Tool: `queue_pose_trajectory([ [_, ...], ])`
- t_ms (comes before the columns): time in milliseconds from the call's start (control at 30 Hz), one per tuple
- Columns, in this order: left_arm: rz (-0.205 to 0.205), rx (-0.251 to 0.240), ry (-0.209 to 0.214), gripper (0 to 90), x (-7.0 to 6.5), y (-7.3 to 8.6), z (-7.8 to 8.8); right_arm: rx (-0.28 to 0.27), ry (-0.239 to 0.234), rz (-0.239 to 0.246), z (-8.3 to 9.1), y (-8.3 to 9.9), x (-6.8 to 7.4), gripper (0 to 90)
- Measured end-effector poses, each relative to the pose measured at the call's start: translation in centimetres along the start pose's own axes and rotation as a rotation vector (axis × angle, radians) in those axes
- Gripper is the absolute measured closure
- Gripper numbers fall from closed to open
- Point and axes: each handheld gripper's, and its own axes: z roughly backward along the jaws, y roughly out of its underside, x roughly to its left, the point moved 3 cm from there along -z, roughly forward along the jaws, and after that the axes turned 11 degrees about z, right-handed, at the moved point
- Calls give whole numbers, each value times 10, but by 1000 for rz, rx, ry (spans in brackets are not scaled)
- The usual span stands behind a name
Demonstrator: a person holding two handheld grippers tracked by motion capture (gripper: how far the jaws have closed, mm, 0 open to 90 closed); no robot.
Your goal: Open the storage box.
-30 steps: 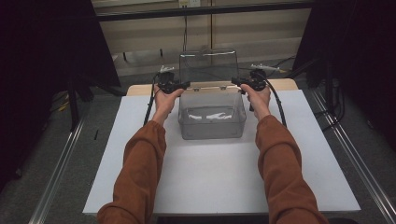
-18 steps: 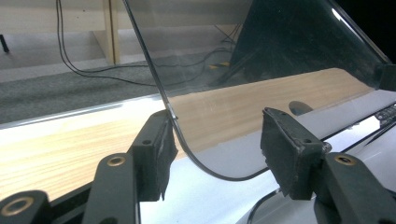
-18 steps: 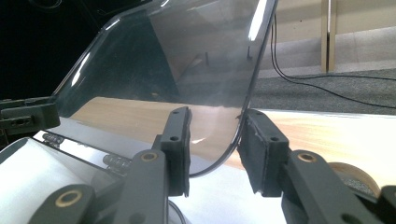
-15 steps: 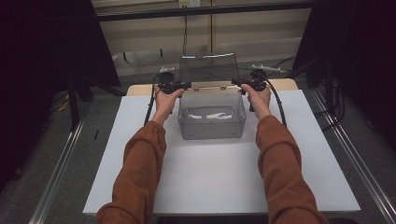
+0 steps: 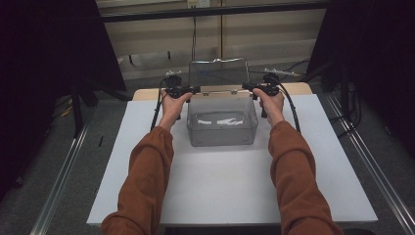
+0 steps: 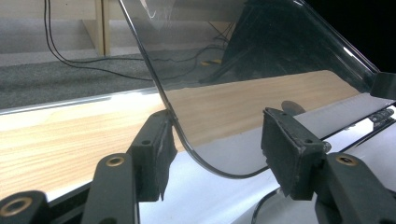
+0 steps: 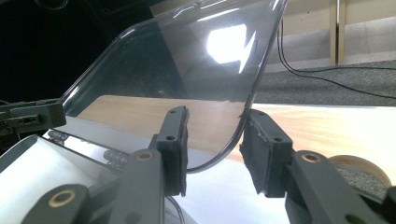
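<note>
A clear plastic box [image 5: 222, 138] stands on the white board, its hinged lid [image 5: 218, 73] raised and leaning back. White pieces [image 5: 220, 120] lie inside. My left gripper [image 5: 195, 90] is at the lid's lower left corner. Its jaws have just been opening. In the left gripper view the left gripper [image 6: 217, 140] has the lid [image 6: 257, 60] corner between its pads, touching the left pad [image 6: 156, 149] and apart from the other. My right gripper [image 5: 247, 88] is at the lower right corner. In the right gripper view the right gripper [image 7: 212, 140] straddles the lid [image 7: 187, 70], whose edge rests on the right pad [image 7: 261, 144].
The white board [image 5: 225, 191] lies on a wooden table [image 6: 70, 140]. Black cables [image 5: 293, 112] trail from both grippers. Metal rails [image 5: 58, 181] run along the floor on both sides. Dark frames stand left and right of the table.
In the high view the lid's top edge sits slightly lower than a second ago. Hands and box have stayed in place.
</note>
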Motion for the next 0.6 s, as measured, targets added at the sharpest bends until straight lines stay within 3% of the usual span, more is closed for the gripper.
queue_pose_trajectory([
  [500,24,10,-5,443,0,0,-1,8,-6,-3,0,1,0,590],
  [600,28,8,10,443,2,0,-1,7,-3,-1,1,1,0,587],
])
